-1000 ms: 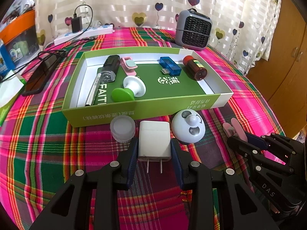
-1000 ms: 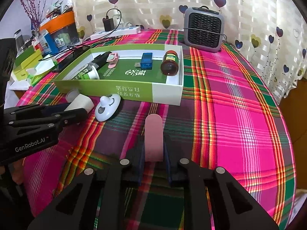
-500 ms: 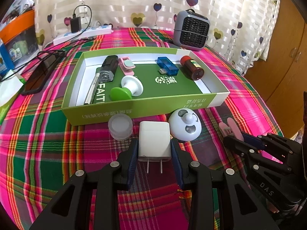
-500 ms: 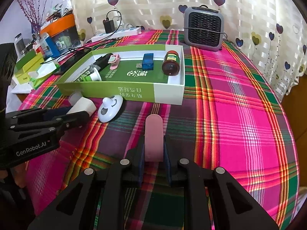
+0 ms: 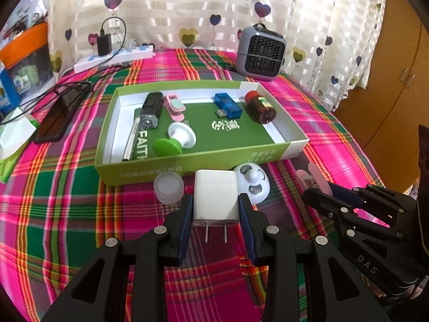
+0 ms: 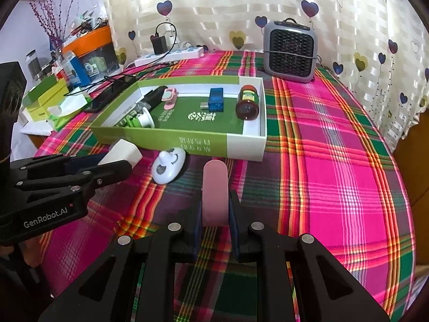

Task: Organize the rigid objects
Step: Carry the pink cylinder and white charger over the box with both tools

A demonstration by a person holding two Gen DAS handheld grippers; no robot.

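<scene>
Pinching white plug adapter (image 5: 216,197) by its sides: left claw (image 5: 216,214), lower centre of left view, prongs pointing toward camera. Right claw (image 6: 215,212) pressed tight on pink oblong piece (image 6: 215,191), lower centre of right view. Green tray (image 5: 150,170) mid-frame on plaid counter (image 6: 335,161), holding blue USB stick (image 5: 228,106), brown bottle (image 5: 260,106), pink clip (image 5: 174,107), green-and-white spool (image 5: 175,139). Clear round jar (image 5: 169,187) and white dome gadget (image 5: 252,182) just before tray's near wall.
</scene>
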